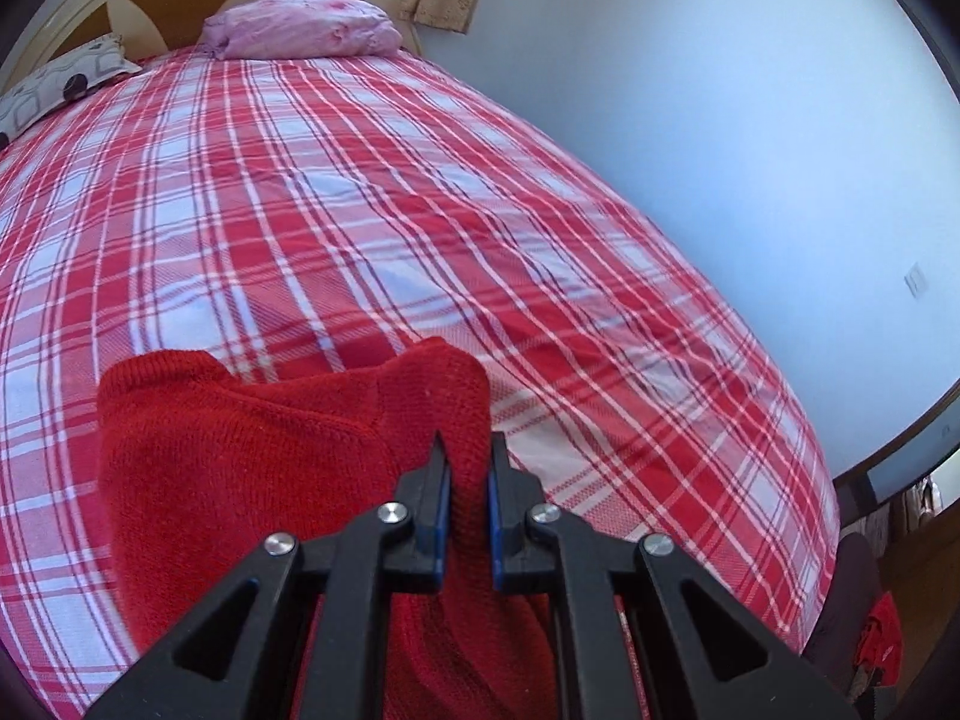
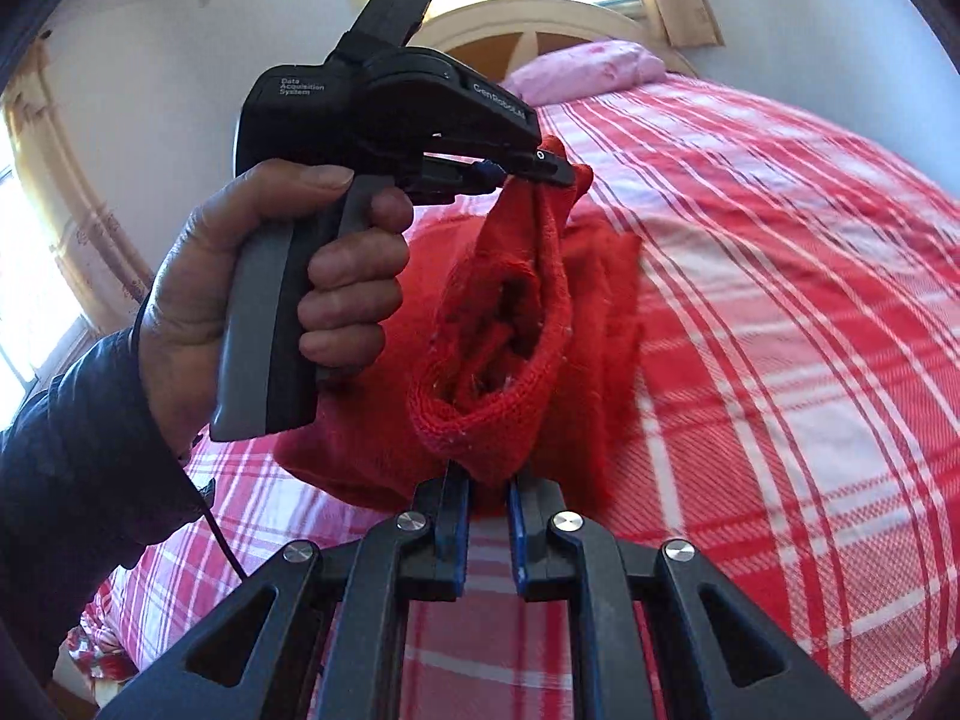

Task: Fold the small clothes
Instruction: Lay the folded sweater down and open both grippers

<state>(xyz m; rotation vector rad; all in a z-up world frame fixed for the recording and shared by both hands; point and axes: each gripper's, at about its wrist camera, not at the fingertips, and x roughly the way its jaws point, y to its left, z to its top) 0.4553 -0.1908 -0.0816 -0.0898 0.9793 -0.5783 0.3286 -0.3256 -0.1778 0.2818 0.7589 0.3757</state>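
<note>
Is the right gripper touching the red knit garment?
Touching. The right wrist view shows the right gripper with its pads pinching the red knit garment's ribbed edge.

Both grippers are built from matte black linkage arms, dotted with round silver screws and lined with blue pads (image 2: 456,534). The left gripper (image 2: 555,171) is fitted with a grey-edged pistol handle and stamped "Data Acquisition System". A dark navy sleeve (image 2: 78,456) is worn.

One red knit garment (image 2: 510,324), held up above the bed (image 1: 360,210). Two grippers: the left (image 1: 468,450) and the right (image 2: 489,480). One hand (image 2: 240,276) shows, in a dark sleeve (image 2: 78,480). Two pillows at the head edge: one pink (image 1: 300,27), one patterned (image 1: 54,87).
</note>
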